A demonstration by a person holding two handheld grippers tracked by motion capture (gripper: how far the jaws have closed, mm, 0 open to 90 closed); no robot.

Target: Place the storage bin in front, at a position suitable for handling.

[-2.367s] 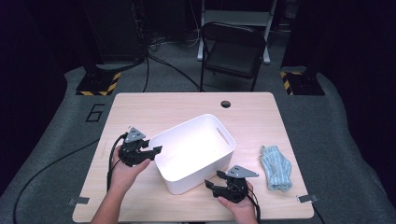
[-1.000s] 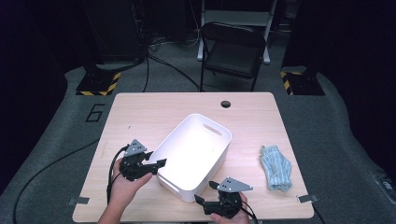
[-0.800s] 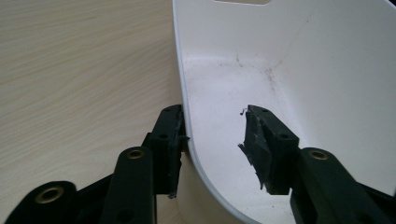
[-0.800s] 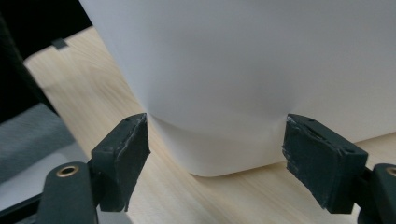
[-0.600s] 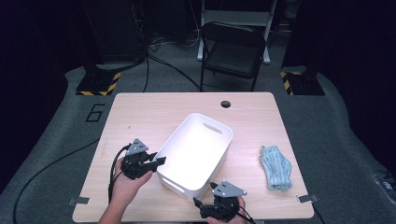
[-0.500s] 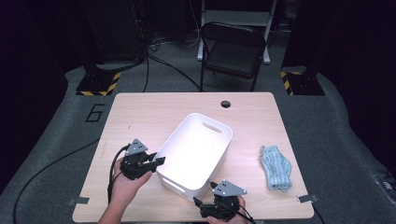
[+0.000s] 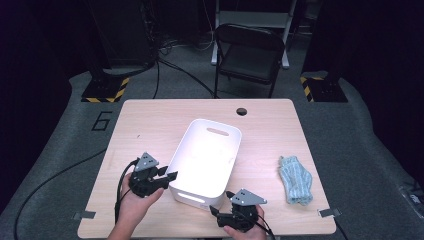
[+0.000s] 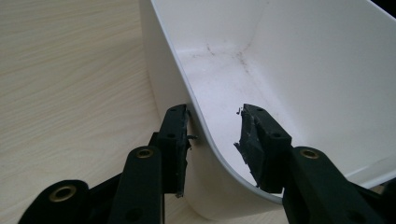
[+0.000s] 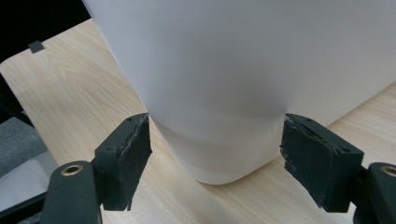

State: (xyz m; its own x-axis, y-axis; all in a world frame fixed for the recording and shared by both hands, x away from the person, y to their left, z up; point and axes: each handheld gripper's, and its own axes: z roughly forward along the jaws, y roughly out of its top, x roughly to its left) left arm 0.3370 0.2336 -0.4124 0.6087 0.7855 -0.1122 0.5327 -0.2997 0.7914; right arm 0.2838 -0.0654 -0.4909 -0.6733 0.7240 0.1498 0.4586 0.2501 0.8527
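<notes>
A white plastic bin (image 7: pixel 205 160) stands empty in the middle of the wooden table (image 7: pixel 150 125), its long side running away from me. My left gripper (image 7: pixel 169 176) is at the bin's left rim. In the left gripper view its jaws (image 8: pixel 215 112) straddle the bin wall (image 8: pixel 303 70): one pad lies against the outside, the other stands off inside. They have just been opening. My right gripper (image 7: pixel 216 214) sits at the bin's near right corner, jaws (image 9: pixel 217 116) spread wide, with the rounded corner (image 9: pixel 224 70) between the tips.
A folded blue-and-white cloth (image 7: pixel 296 180) lies on the table at the right. A cable hole (image 7: pixel 242 111) is near the far edge. A black chair (image 7: pixel 250 55) stands behind the table. Tape marks (image 7: pixel 326 212) sit at the near corners.
The bin has turned so that its long side points more away from me. Both hands have drawn back toward the near edge, and the right gripper has shifted a little left.
</notes>
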